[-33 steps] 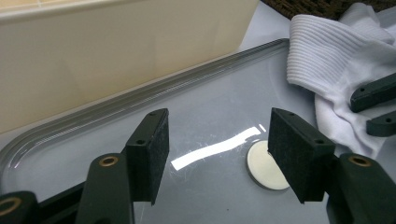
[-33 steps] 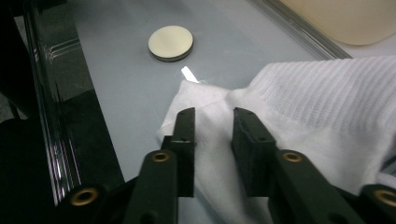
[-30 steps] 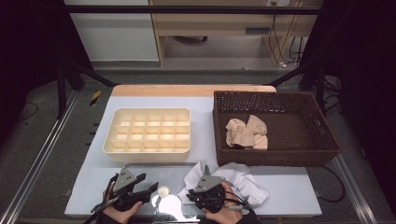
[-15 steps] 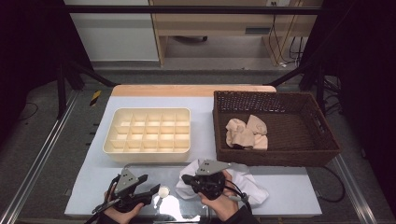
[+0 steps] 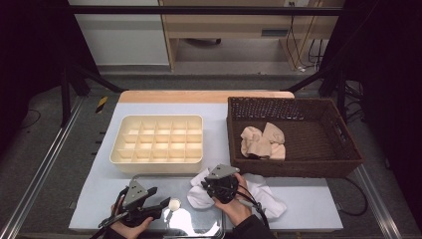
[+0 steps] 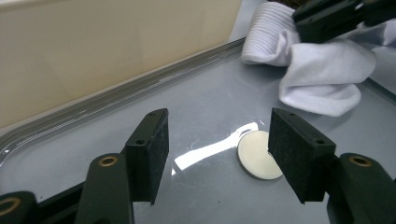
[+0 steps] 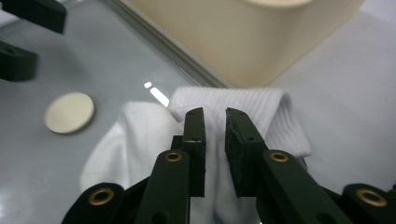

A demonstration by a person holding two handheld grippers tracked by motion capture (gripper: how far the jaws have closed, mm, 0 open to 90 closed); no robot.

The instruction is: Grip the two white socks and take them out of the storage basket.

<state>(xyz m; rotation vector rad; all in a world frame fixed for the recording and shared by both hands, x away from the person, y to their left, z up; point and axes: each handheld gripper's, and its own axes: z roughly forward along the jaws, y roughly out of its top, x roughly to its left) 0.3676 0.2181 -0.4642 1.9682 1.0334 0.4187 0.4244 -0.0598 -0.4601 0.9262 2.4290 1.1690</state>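
A white sock (image 5: pixel 263 199) (image 6: pixel 322 79) (image 7: pixel 275 116) lies crumpled at the table's front, partly on a glossy tray (image 5: pixel 194 219). My right gripper (image 5: pixel 206 186) (image 7: pixel 215 116) hovers over its ribbed cuff. Its jaws have just been opening and stand a narrow gap apart, with the cloth below the tips and not pinched. My left gripper (image 5: pixel 161 204) (image 6: pixel 215 130) rests low over the tray, open wide. A small round pale disc (image 5: pixel 174 204) (image 6: pixel 259 161) (image 7: pixel 70 112) lies flat on the tray just beside its right pad (image 6: pixel 294 154).
A cream compartment box (image 5: pixel 157 159) stands just behind the tray. A dark wicker basket (image 5: pixel 298 167) at the right holds beige socks (image 5: pixel 263 142). The table's front edge is close under both hands.
My right gripper has moved away from the person, toward the box, and its jaws have parted slightly over the sock. The left gripper and the disc have stayed put.
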